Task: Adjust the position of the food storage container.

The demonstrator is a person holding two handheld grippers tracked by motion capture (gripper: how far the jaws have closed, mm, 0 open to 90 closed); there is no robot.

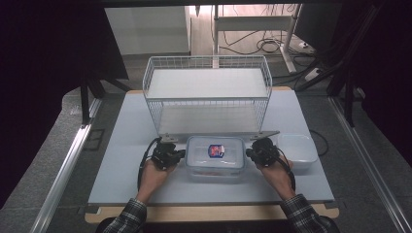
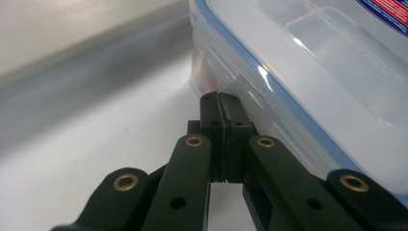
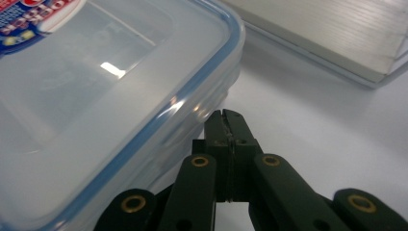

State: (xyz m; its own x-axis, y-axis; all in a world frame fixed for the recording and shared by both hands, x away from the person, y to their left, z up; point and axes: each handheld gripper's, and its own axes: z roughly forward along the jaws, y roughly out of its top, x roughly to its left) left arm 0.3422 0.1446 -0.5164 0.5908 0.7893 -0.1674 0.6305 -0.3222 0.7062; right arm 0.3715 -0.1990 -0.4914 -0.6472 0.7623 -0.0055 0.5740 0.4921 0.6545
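Observation:
A clear plastic food box (image 1: 215,158) with a blue-sealed lid and a red and blue label lies on the table between my two grippers. My left gripper (image 1: 180,154) is at its left side, jaws shut with nothing between them. In the left gripper view the shut left gripper (image 2: 219,96) tips reach the side latch of the box (image 2: 308,82). My right gripper (image 1: 248,153) is at the box's right side, also shut and empty. In the right gripper view the right gripper (image 3: 224,113) tips sit right by the box's side wall (image 3: 115,96) under the lid rim.
A white wire rack (image 1: 208,94) with two shelves stands just behind the box. A shallow white tray (image 1: 297,149) sits to the right of my right hand. The pale table top (image 1: 121,160) stretches bare on the left. Cables and table legs lie on the floor beyond.

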